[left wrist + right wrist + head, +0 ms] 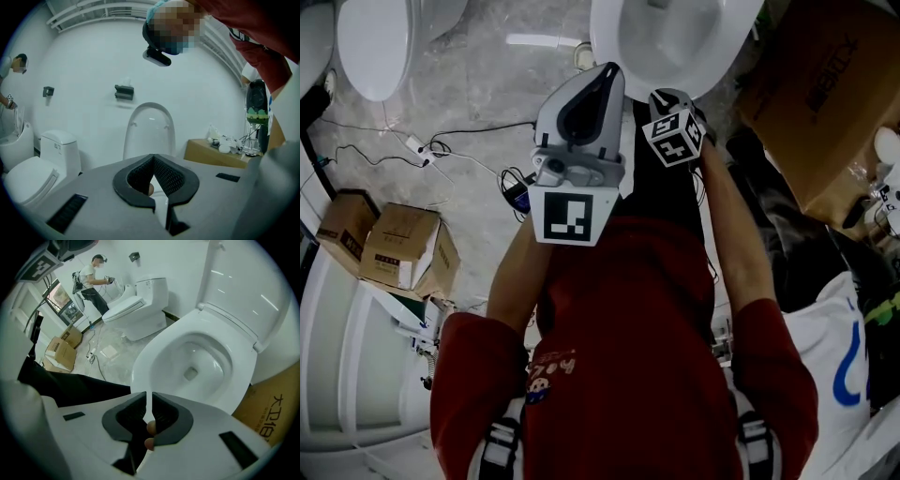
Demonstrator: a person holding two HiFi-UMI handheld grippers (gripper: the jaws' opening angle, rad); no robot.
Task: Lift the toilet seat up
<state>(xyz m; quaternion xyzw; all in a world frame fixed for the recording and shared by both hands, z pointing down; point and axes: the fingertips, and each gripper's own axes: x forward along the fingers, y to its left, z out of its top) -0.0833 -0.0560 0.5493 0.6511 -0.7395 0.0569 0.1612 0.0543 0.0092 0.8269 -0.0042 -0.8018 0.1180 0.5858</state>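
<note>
Directly ahead of the person stands one toilet, its lid upright against the wall. The seat appears to lie flat on the bowl, not raised, and neither gripper is seen touching it.

Toilets: three in the left gripper view. These are the centre one, a second toilet with a tank at left, and a third toilet at the far left edge, where a second person stands.

Grippers: two, each carrying one marker cube.
- Left gripper: the pads meet at the tips with nothing between them. It points across at the upright lid.
- Right gripper: the pads are pressed together save a hairline slit and pinch nothing. It points steeply down over the near edge of the bowl.

Cartons: three in the head view. Two small cartons sit side by side on the floor at left, and one large carton sits just right of the toilet.

Writing:
- The large carton bears dark printed characters on its side, too skewed to read.
- The small cartons carry labels, illegible.
- The second toilet's tank has a small sticker, illegible.
- A white bag at lower right shows a blue mark, not readable.

Wall fittings: two, one dispenser and one small bracket.

Cables trail across the floor.
</note>
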